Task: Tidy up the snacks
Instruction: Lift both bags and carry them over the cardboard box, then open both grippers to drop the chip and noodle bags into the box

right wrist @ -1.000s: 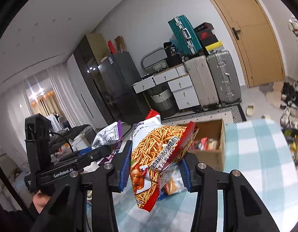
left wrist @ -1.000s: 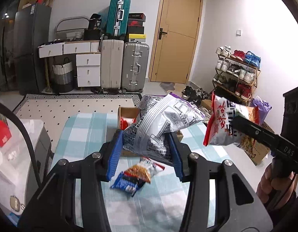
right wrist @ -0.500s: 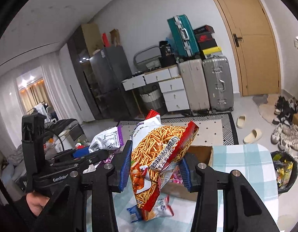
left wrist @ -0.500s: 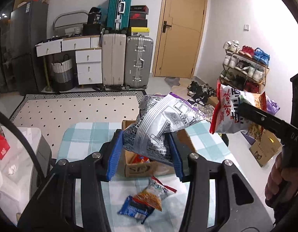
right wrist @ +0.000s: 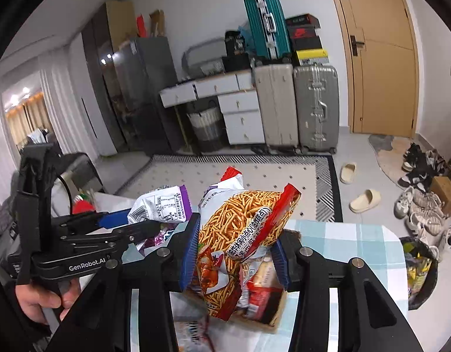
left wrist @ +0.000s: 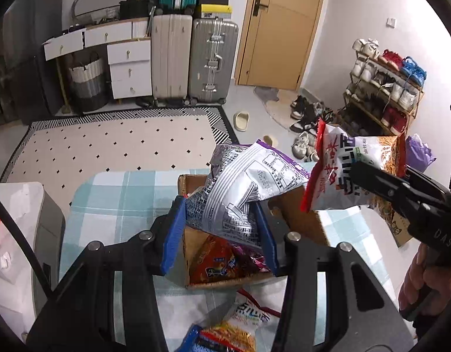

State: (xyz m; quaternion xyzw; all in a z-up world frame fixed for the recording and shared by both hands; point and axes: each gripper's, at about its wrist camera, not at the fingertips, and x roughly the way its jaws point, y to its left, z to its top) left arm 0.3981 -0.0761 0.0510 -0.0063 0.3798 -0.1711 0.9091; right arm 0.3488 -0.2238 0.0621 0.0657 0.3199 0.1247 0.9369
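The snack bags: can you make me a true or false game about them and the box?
1. The left hand-held gripper holds a silver bag. True.
2. The right hand-held gripper is empty. False: it grips a red bag of orange sticks.
3. The cardboard box already has snacks inside. True.
4. Both bags lie on the table. False: both are held up above the box.
5. The door is open. False: it is closed.
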